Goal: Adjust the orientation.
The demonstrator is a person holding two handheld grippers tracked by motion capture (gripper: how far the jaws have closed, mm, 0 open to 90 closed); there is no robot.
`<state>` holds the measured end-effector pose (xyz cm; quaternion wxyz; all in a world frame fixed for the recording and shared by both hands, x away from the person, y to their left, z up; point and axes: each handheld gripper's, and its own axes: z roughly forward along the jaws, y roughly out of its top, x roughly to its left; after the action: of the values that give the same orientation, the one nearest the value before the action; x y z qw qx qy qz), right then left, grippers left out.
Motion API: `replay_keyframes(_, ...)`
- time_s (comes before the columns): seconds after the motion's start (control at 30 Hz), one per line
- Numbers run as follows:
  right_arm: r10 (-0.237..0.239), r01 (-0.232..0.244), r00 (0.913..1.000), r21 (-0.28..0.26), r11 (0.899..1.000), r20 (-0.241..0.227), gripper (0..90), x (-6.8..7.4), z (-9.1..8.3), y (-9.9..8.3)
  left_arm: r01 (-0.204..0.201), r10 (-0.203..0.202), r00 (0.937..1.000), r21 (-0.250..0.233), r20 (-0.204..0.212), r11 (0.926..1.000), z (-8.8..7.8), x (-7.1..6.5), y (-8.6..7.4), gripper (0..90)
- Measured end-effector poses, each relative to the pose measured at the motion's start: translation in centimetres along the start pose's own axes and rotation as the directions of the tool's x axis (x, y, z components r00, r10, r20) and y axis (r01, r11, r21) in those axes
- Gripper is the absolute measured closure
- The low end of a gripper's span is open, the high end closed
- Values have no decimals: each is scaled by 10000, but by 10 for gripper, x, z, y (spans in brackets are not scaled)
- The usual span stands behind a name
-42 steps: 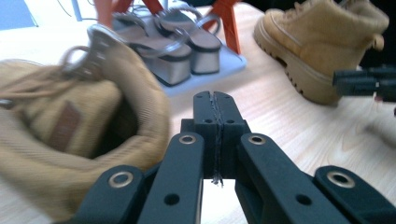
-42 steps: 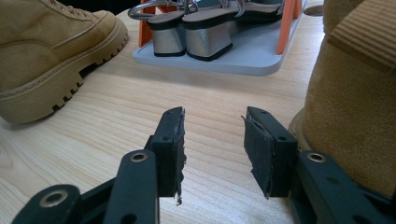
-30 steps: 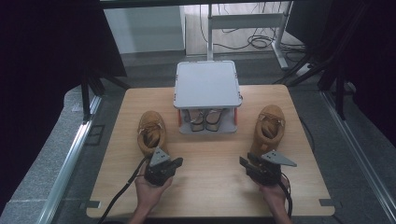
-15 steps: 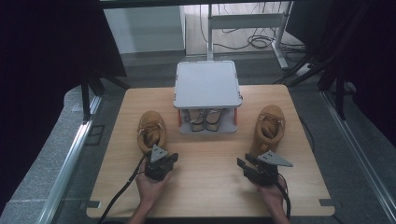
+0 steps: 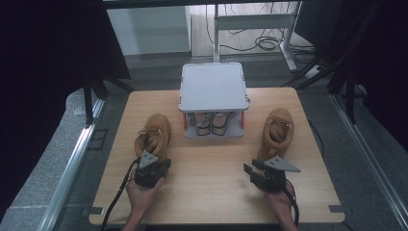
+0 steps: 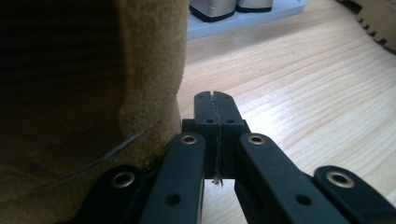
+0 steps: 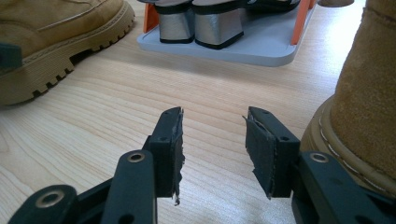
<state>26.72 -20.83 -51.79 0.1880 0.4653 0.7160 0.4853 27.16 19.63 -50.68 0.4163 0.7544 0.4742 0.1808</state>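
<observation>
- The left boot (image 5: 154, 136), tan suede, is seen standing on the tabletop (image 5: 211, 178) at the left of the shoe rack, toe pointing away from the person.
- The left tongs (image 5: 155, 172) are held just at the heel of that boot; in the left gripper view the boot's heel (image 6: 88, 93) is seen right beside the closed tips, whether touching cannot be told.
- The jaws of the left tongs (image 6: 215, 105) are pressed together, with nothing between them.
- The right boot (image 5: 276, 132), of the same tan suede, is set at the right of the rack, upright, its heel toward the person.
- The right tongs (image 5: 255, 174) are held low over the tabletop just beside that heel; their jaws stand apart and empty, as seen in the right gripper view (image 7: 212, 140).
- The right boot's heel and welt (image 7: 359, 116) are seen close at the right jaw.
- Between the boots, a grey shoe rack (image 5: 213, 86) with orange posts is placed at the far middle of the tabletop.
- A pair of silver block-heeled shoes (image 5: 211, 121) is kept on its lower shelf, heels toward the person (image 7: 201, 25).
</observation>
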Motion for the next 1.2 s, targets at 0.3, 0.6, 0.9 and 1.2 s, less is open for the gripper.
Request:
replay_keyframes(0.3, 52, -52, 9999, -6, 10000, 112, 569, -4, -1, 0, 170, -173, 9998, 280, 97, 9995, -12, 15, -4, 897)
replay_keyframes(0.6, -13, 12, 9999, 43, 10000, 130, 569, -3, -1, 0, 1107, -1086, 9923, 332, -601, 9933, -30, 52, -7, 897)
replay_keyframes(0.9, -98, 96, 9999, 110, 9999, 135, 571, -3, 1, 0, 1141, -1113, 9918, 424, -632, 9926, -36, 62, -6, 897)
replay_keyframes(1.2, -172, 172, 9996, -2, 9999, 202, 560, -2, 0, 0, 528, -522, 9984, 326, -196, 9981, -31, 40, -1, 870)
